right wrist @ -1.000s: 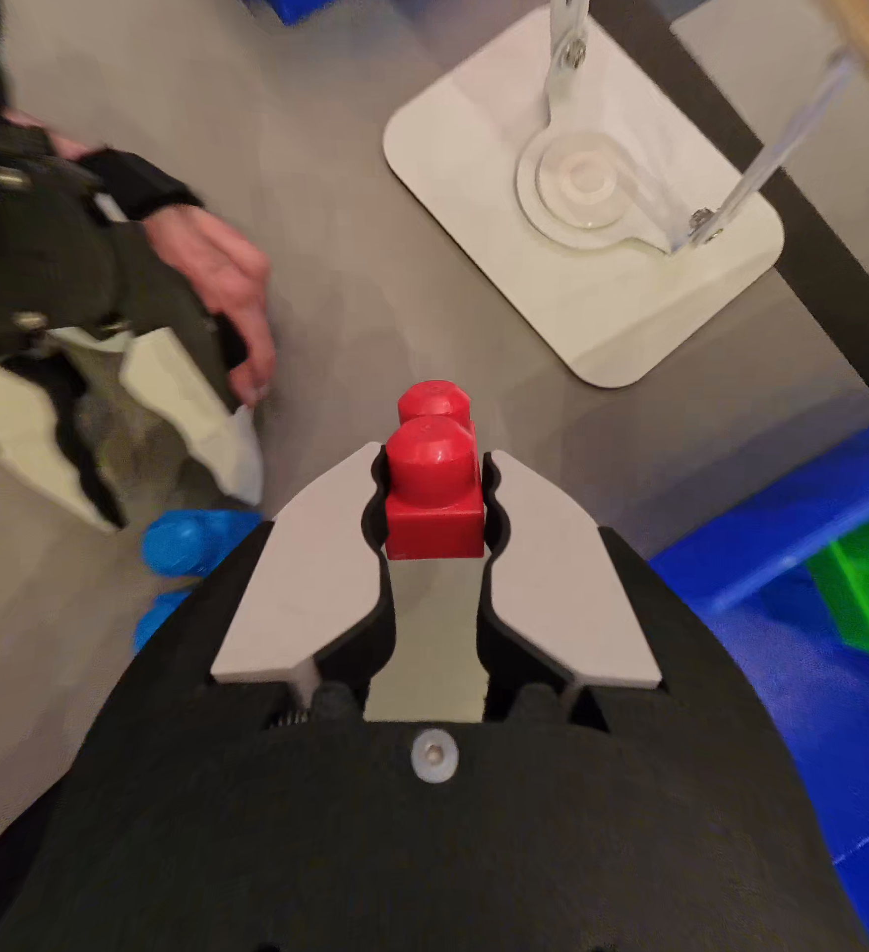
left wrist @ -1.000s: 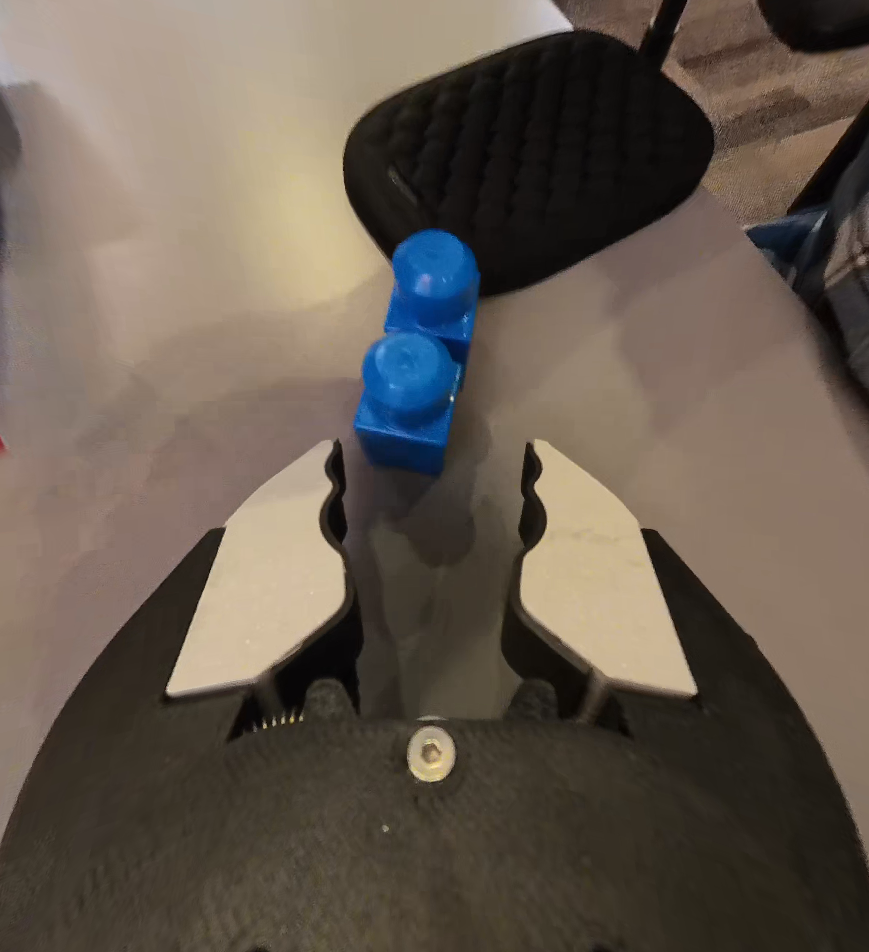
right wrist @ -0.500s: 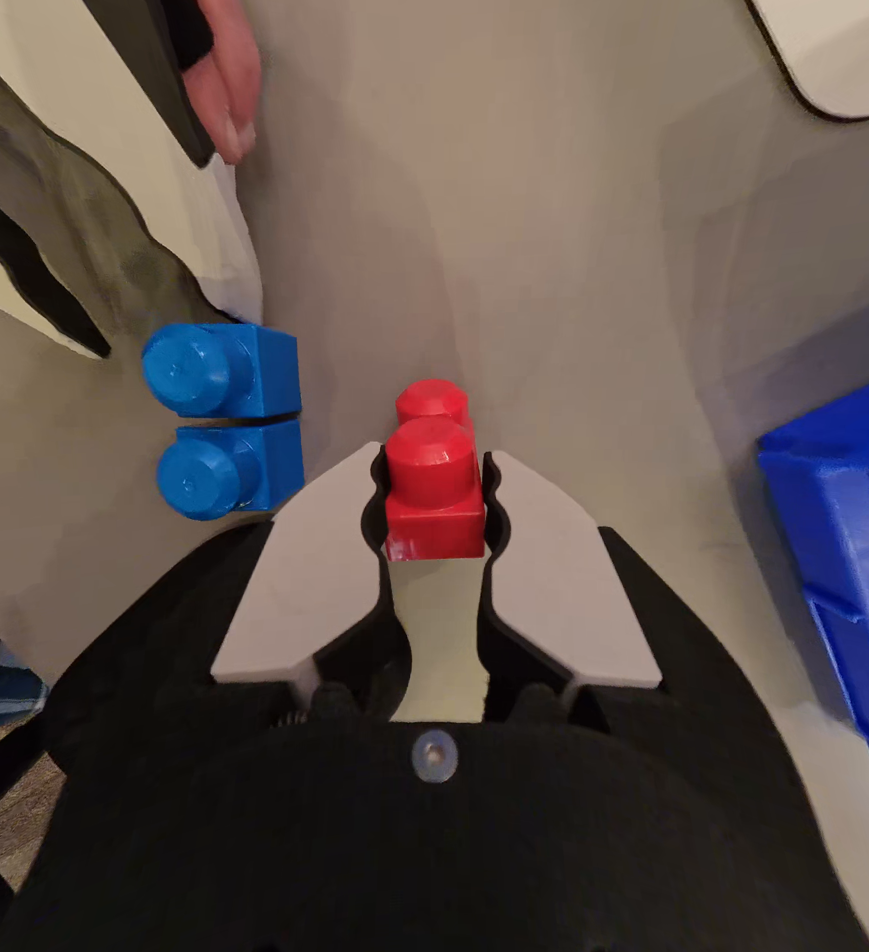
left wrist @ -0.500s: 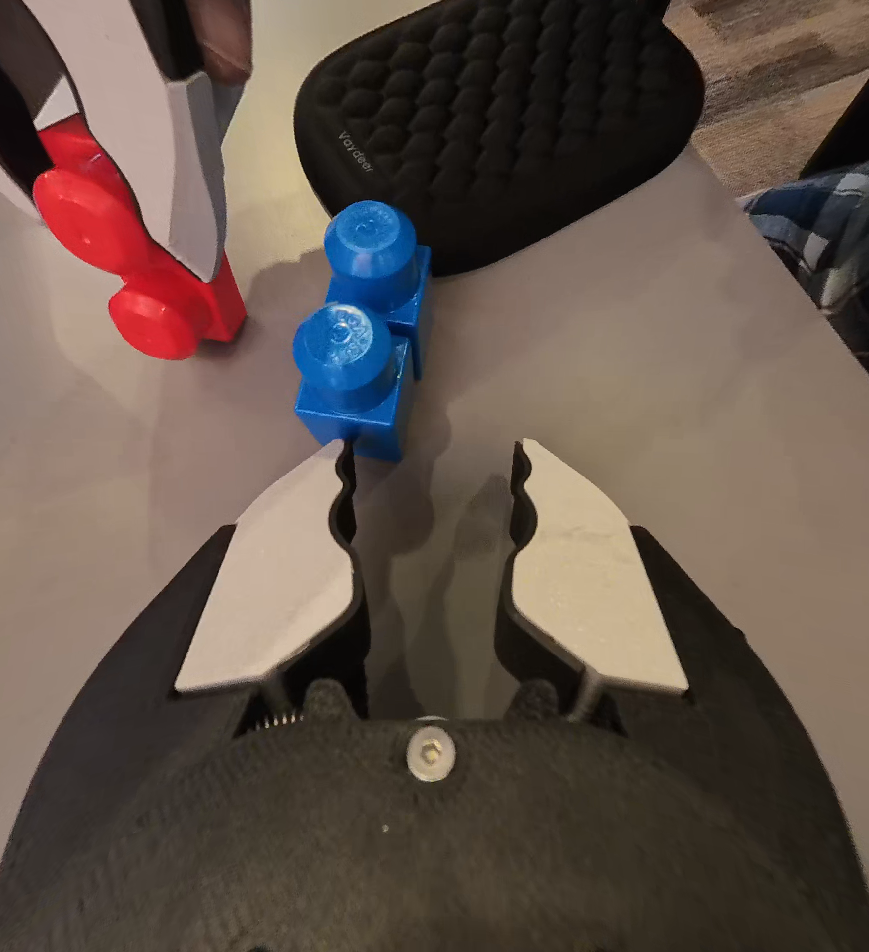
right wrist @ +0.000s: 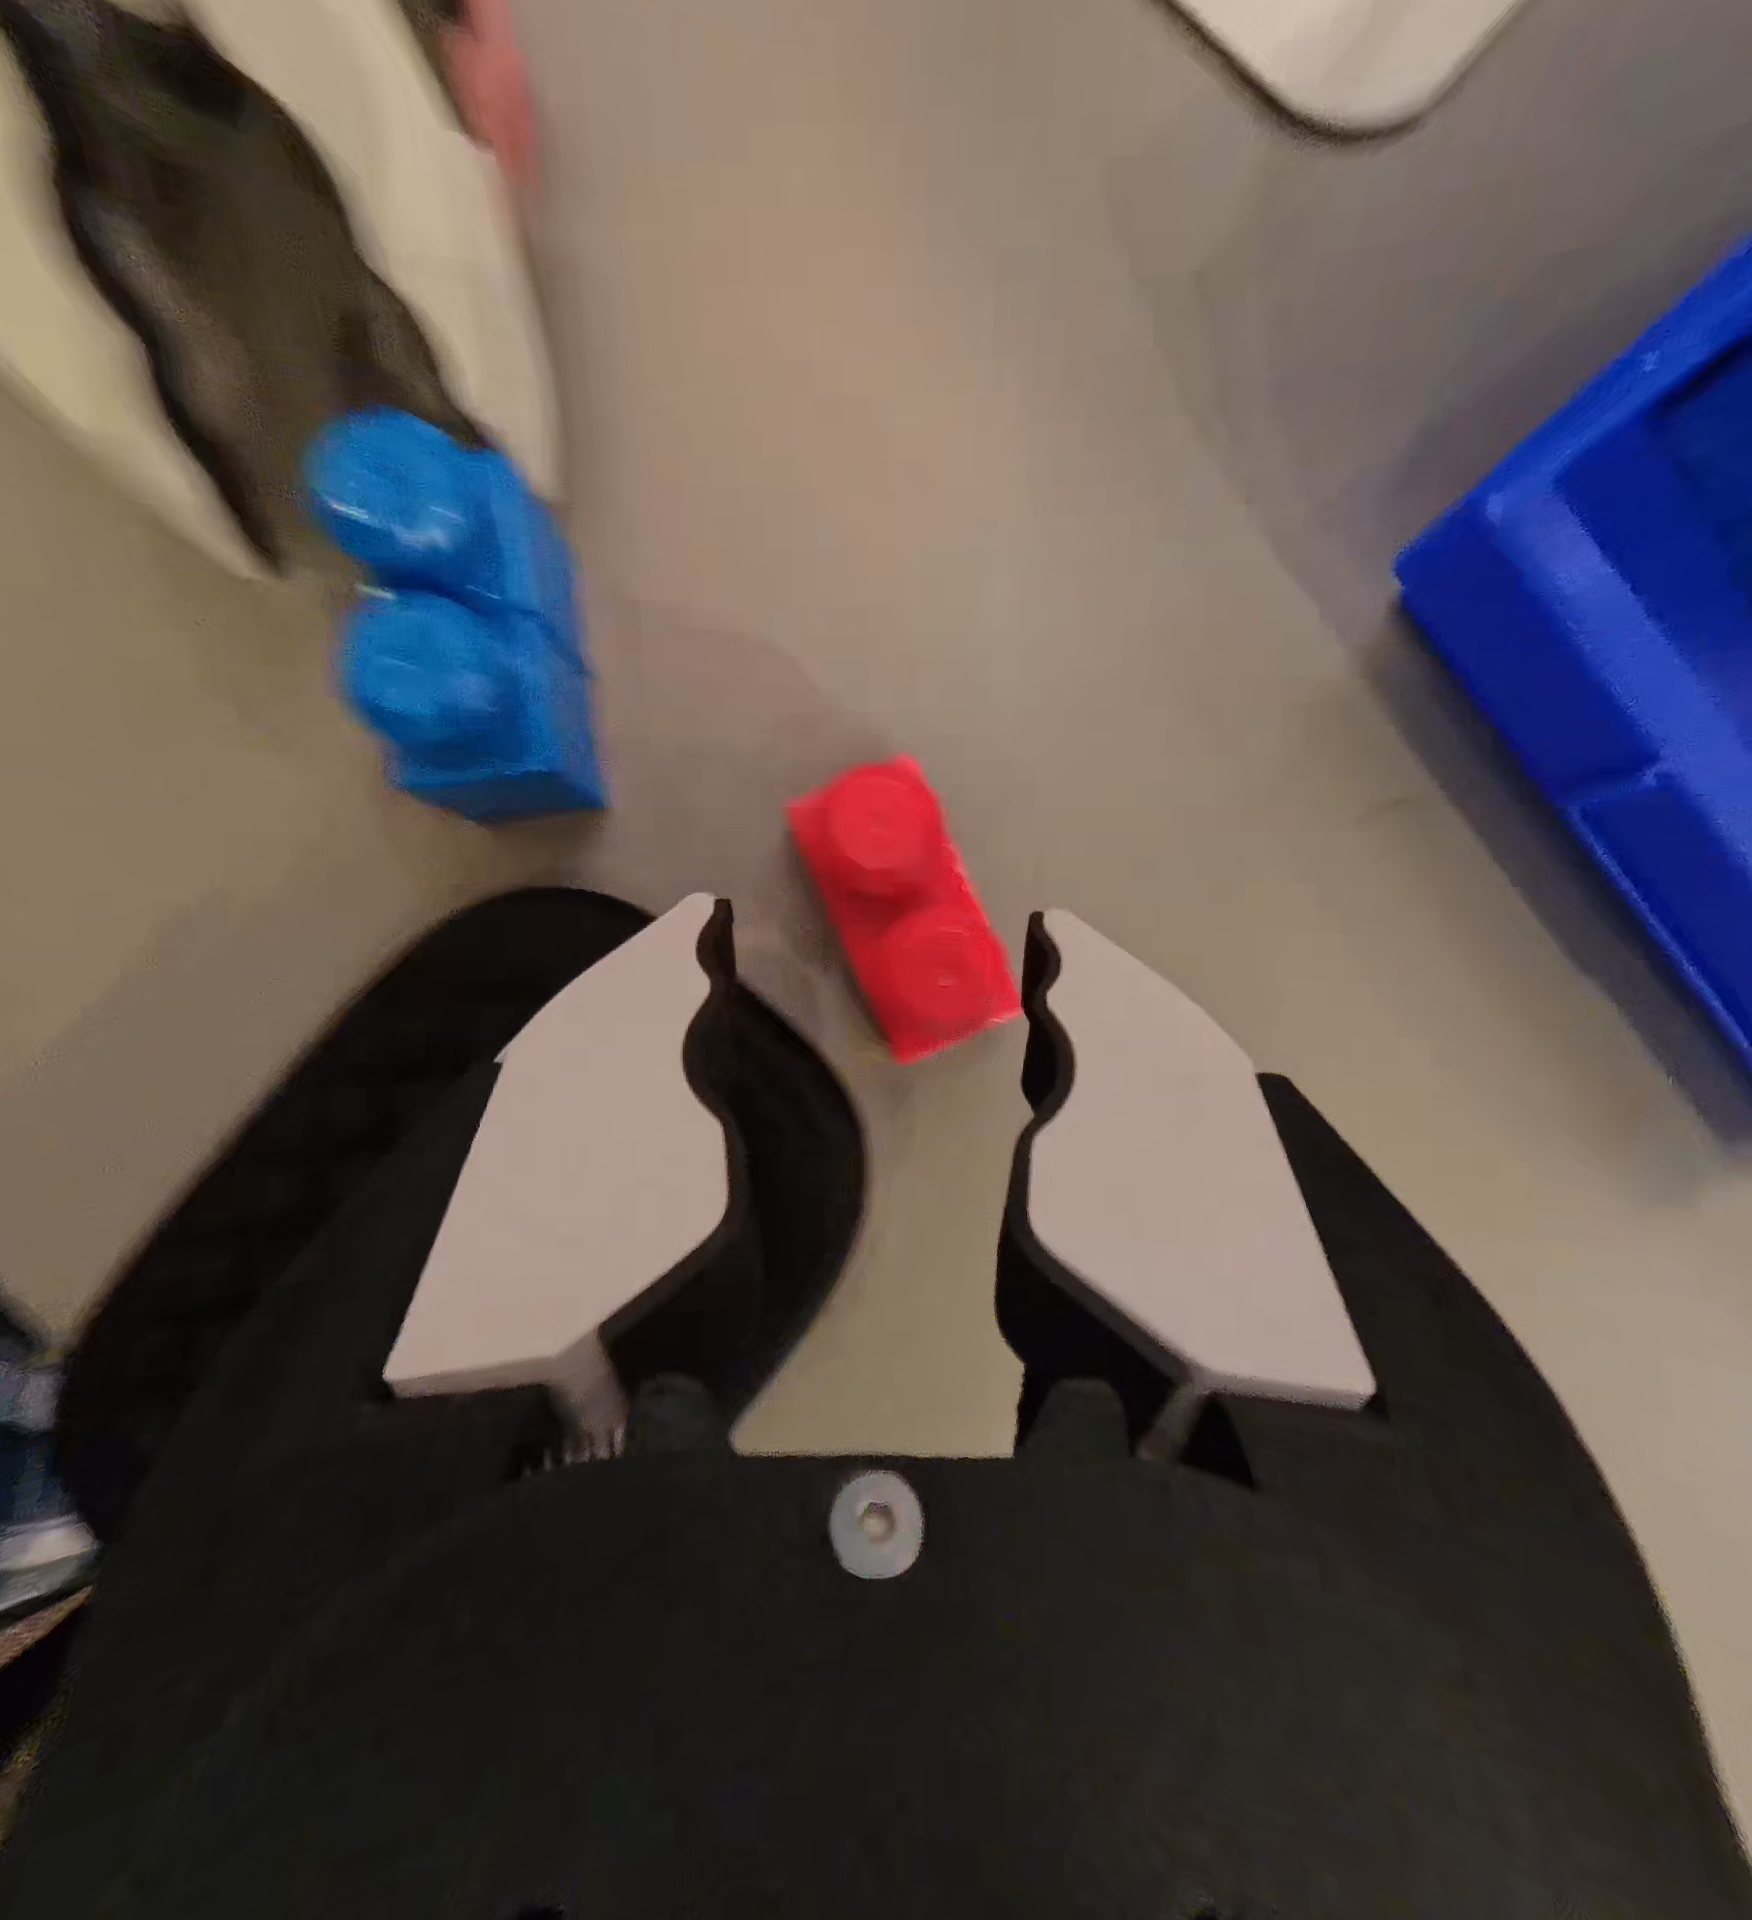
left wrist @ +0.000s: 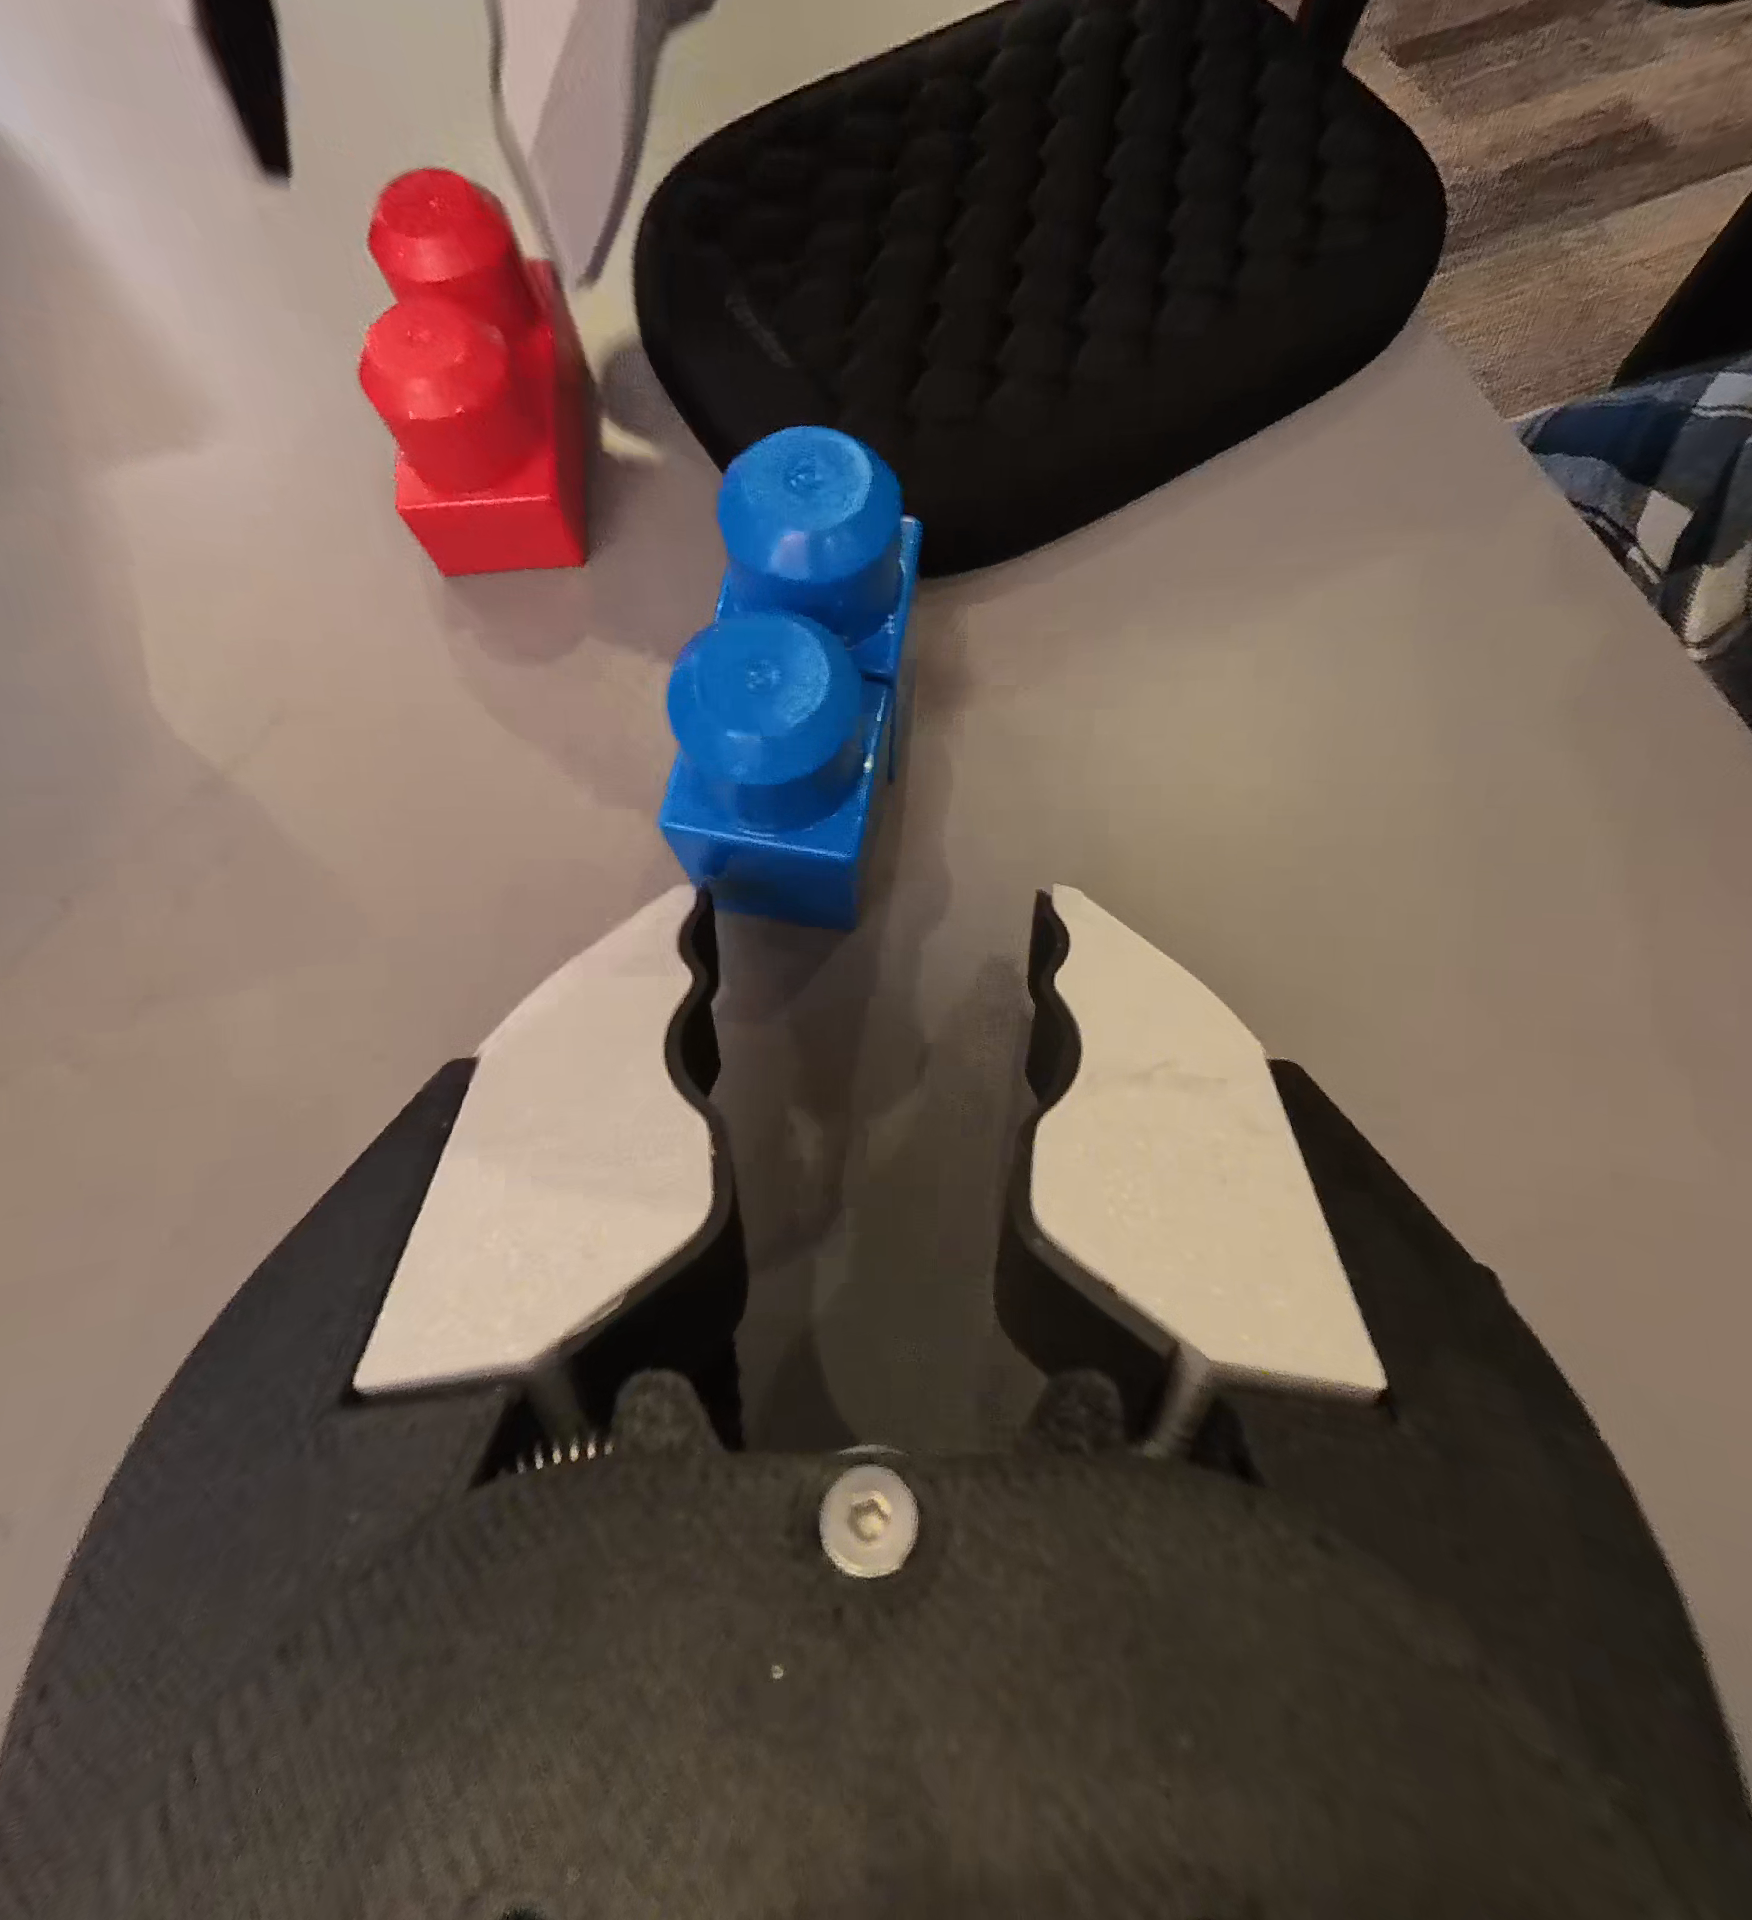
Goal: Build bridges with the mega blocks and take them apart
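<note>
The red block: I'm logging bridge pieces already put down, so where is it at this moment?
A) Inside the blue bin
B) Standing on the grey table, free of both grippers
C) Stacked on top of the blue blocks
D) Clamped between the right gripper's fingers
B: the red block stands on the grey table with the open right gripper above it, pads clear, apart from the blue blocks.

No legible text; faint embossed mark on black cushion (left wrist: 1038, 260), too blurred to read.

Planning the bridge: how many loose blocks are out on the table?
2: a blue block just ahead of the left gripper, a red block beyond it. The bin may hide more.
</note>
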Motion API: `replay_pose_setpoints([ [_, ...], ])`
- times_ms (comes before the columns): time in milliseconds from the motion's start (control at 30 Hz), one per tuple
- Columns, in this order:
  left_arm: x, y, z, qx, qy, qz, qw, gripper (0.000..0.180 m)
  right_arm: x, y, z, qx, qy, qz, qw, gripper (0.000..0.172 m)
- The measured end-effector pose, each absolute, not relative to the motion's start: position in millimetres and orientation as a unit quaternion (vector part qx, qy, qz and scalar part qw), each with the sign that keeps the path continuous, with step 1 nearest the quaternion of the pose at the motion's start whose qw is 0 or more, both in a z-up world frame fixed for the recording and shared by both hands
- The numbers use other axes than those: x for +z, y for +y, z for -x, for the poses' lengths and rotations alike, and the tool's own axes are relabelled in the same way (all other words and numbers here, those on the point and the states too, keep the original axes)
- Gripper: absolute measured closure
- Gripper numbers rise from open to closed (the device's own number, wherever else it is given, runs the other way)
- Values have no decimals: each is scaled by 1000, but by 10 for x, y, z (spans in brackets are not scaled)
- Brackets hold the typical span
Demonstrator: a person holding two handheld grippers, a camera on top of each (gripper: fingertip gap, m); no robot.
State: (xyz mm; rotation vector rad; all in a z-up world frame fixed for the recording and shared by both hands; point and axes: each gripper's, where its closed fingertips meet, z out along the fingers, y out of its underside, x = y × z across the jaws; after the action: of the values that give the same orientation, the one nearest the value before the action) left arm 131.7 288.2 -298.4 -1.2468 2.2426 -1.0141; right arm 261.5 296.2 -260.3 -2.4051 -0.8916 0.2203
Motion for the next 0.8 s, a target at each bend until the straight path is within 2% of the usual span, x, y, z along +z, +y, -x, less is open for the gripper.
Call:
replay_pose_setpoints([
  [100, -2998, 2912, -1342, -356, 800, 443, 191, 126, -2483, 2678, -2284, 112, -364, 886, 264, 127],
  [233, -3025, 2899, -1425, -346, 809, 435, 191, 131, -2733, 2559, -1961, 125, -363, 893, 233, 133],
  [333, -3082, 2881, -1479, -325, 821, 429, 192, 142, -2961, 2576, -1876, 114, -368, 897, 218, 147],
  [433, -3090, 2941, -1508, -316, 817, 439, 203, 139, -2980, 2603, -1782, 124, -377, 890, 223, 155],
  [667, -3090, 3189, -1195, -287, 794, 490, 218, 142, -2990, 2900, -1501, 143, -408, 875, 217, 156],
  [800, -3086, 3429, -934, -275, 813, 466, 217, 141, -2996, 3091, -1197, 142, -411, 875, 214, 156],
])
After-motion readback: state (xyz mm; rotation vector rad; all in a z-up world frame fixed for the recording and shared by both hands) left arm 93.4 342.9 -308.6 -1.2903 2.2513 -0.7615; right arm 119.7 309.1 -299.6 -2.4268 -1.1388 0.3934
